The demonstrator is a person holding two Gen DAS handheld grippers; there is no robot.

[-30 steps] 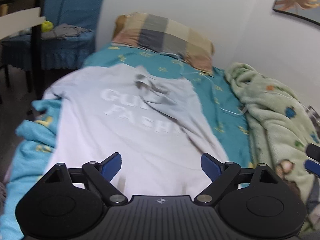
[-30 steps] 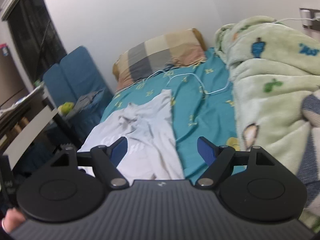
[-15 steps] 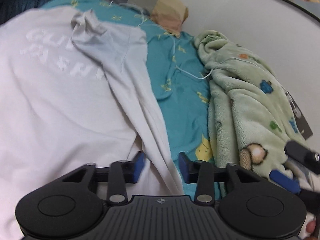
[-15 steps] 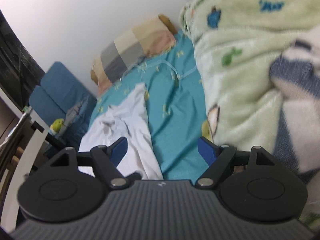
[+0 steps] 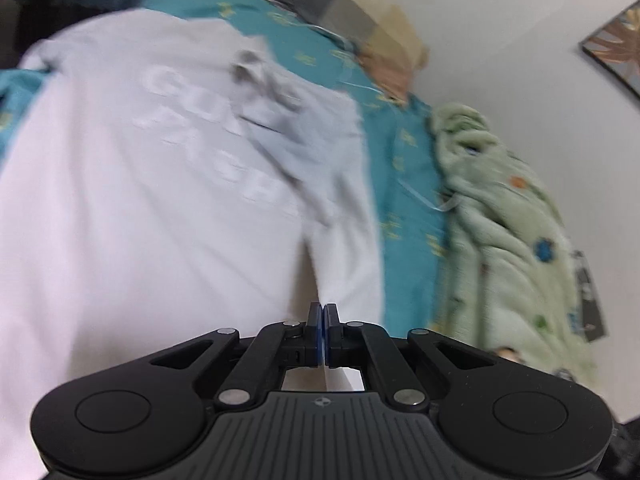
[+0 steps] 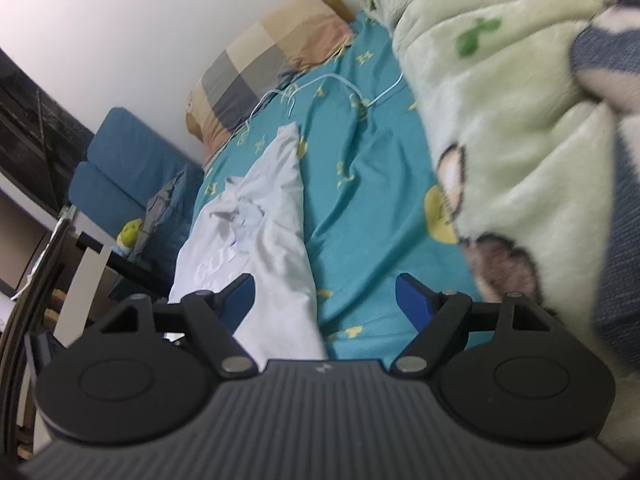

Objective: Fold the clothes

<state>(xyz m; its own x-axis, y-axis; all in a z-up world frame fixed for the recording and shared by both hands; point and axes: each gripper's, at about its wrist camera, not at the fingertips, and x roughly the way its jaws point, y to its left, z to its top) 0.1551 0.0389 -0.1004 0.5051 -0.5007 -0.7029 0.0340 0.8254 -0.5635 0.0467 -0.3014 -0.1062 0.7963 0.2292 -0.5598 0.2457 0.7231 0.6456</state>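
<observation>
We find left gripper (image 5: 322, 322) clenched on the white T-shirt (image 5: 160, 200) fold | right gripper (image 6: 325, 300) jaws spread, empty, above teal bedsheet (image 6: 368, 200) | T-shirt lies spread on the bed beside green blanket (image 5: 508, 240).

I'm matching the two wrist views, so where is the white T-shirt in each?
Left wrist: white T-shirt fills left and centre, its edge pinched in the left tool.
Right wrist: lower left of centre, by the open right tool.
Shared landmark: checked pillow.
</observation>
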